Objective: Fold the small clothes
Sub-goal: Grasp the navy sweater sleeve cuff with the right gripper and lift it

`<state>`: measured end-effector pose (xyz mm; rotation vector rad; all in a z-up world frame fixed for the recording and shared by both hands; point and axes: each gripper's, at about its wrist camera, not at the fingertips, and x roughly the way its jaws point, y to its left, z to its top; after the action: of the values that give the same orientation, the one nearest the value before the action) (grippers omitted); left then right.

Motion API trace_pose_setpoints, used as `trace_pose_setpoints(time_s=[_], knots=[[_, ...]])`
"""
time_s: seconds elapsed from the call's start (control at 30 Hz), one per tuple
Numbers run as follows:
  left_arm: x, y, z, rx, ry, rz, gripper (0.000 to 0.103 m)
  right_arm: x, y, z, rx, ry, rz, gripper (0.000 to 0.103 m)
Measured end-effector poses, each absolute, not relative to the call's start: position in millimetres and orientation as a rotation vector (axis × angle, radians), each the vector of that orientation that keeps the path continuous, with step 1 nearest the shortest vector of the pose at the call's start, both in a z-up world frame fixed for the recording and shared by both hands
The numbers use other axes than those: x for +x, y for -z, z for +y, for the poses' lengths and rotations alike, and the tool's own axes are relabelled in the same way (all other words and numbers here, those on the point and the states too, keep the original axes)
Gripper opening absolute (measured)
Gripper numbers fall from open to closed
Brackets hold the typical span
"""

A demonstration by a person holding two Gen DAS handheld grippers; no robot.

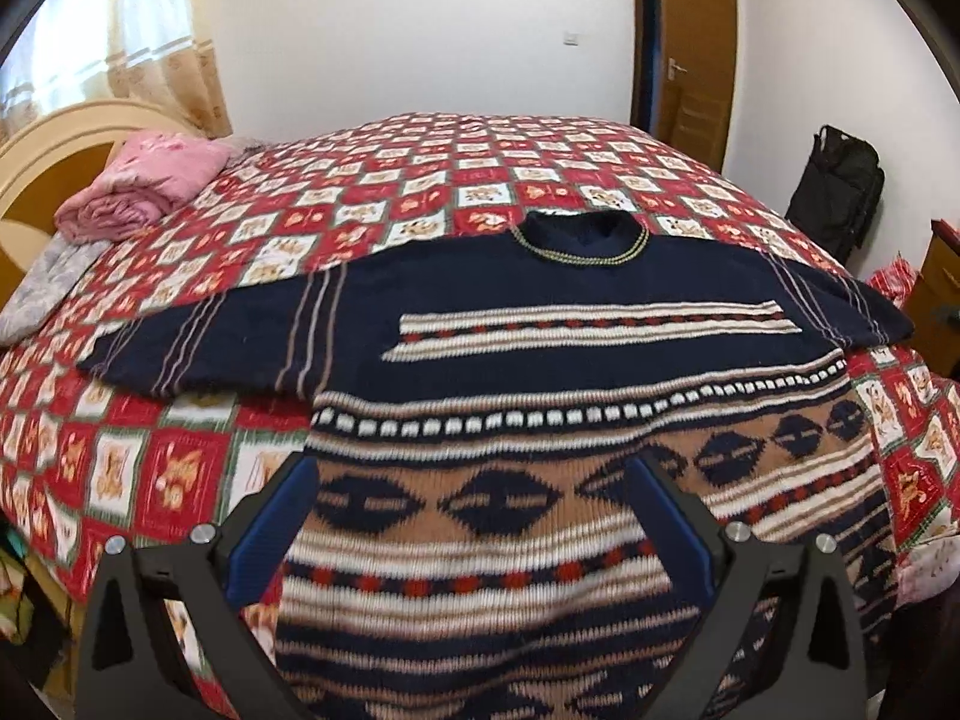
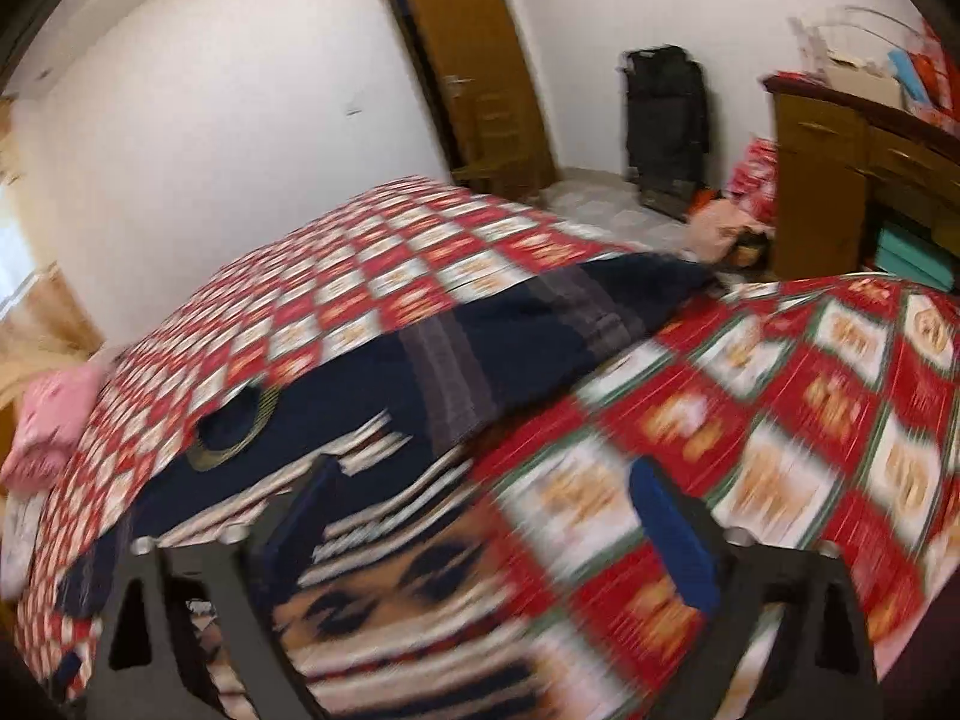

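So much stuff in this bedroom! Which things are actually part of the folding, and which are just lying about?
Part of the job:
- sweater, spread flat on the bed
- left tool, open
- right tool, open

Just lying about:
- pink blanket
- black bag
- door
- cabinet

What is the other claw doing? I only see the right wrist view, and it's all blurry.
Observer: The left claw is open above the sweater's patterned lower half, gripping nothing.
Operator: And the sleeve on that side, is it laid out?
Observer: Yes, the other sleeve lies spread flat on the bed.
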<state>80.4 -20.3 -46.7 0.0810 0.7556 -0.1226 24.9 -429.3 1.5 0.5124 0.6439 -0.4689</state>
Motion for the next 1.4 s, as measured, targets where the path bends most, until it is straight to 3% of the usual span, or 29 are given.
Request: trace_pose_setpoints(time_s=[0.03,0.27,0.5,0.63,0.73,0.8,0.83,0.87,0.9,1.13,1.27,1.4], knots=[[83.0,46.1,-21.4,0.087,0.127,0.753,0.103,30.3,2.8,-458.8,0.581,0.474,0.651,0.078],[109.2,48.8,-33.3,0.086,0.134,0.763,0.103,47.5,61.0,-625.7,1.126,0.548,0.581,0.078],[134.5,60.2,-47.6,0.111,0.105,0.82,0.103,92.2,107.3,-680.0,1.294,0.516,0.565,0.078],[143.4,65.8,-56.4,0.133,0.095,0.843,0.103,123.4,108.9,-691.5,1.268,0.459,0.577,0.069],[147.9,67.3,-60.7,0.135,0.089,0.852,0.103,130.4,119.1,-700.9,1.318,0.471,0.576,0.056],[148.4,69.2,-62.0,0.132,0.089,0.86,0.103,129.4,126.9,-708.0,1.36,0.494,0.547,0.038],[148.8,71.2,-62.7,0.132,0.091,0.871,0.103,128.5,131.2,-711.5,1.369,0.496,0.543,0.016],[149.8,72.8,-62.6,0.13,0.093,0.88,0.103,127.2,134.1,-712.3,1.374,0.495,0.547,0.007],[150.0,73.4,-62.1,0.126,0.095,0.887,0.103,125.5,134.6,-712.9,1.368,0.501,0.547,0.007],[142.2,58.5,-44.7,0.075,0.098,0.845,0.103,149.3,23.6,-648.1,0.764,0.534,0.563,0.006],[138.1,51.3,-28.7,0.024,0.094,0.822,0.103,176.6,-51.2,-548.6,0.389,0.429,0.549,0.006],[133.0,46.1,-7.7,-0.025,0.071,0.798,0.103,197.6,-84.5,-414.2,0.152,0.194,0.543,0.006]])
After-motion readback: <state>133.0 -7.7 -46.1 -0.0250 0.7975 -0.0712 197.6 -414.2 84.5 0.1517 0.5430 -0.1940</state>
